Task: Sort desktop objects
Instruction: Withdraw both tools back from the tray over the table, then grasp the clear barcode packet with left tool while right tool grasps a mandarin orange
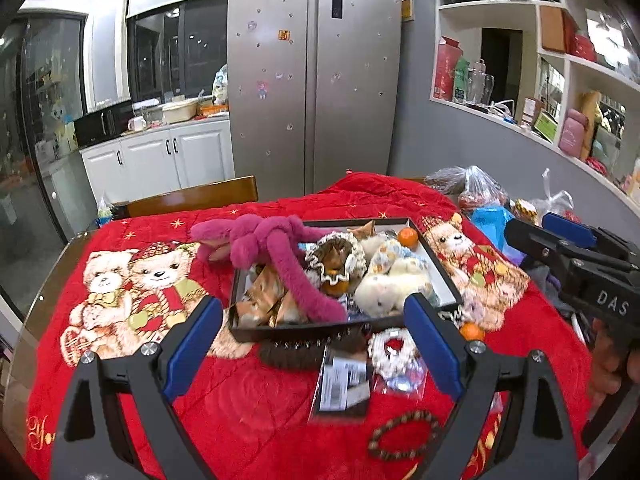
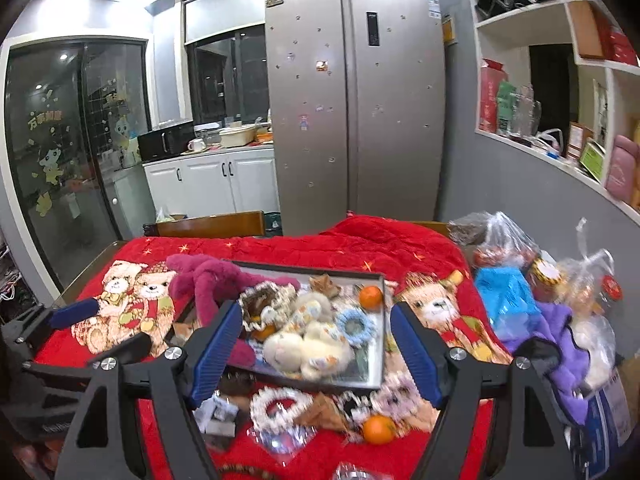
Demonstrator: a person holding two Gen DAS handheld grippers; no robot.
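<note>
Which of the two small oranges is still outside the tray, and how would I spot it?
Start at the black rectangular tray in the middle of the red bear-print blanket. Just in front of its near edge, among white frilly hair ties, lies the loose small orange. The other small orange sits inside the tray's far right corner.

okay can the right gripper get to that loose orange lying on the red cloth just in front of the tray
Probably yes. The right gripper is open and empty, and the orange lies uncovered on the red cloth near the tray, with only scrunchies crowding it.
</note>
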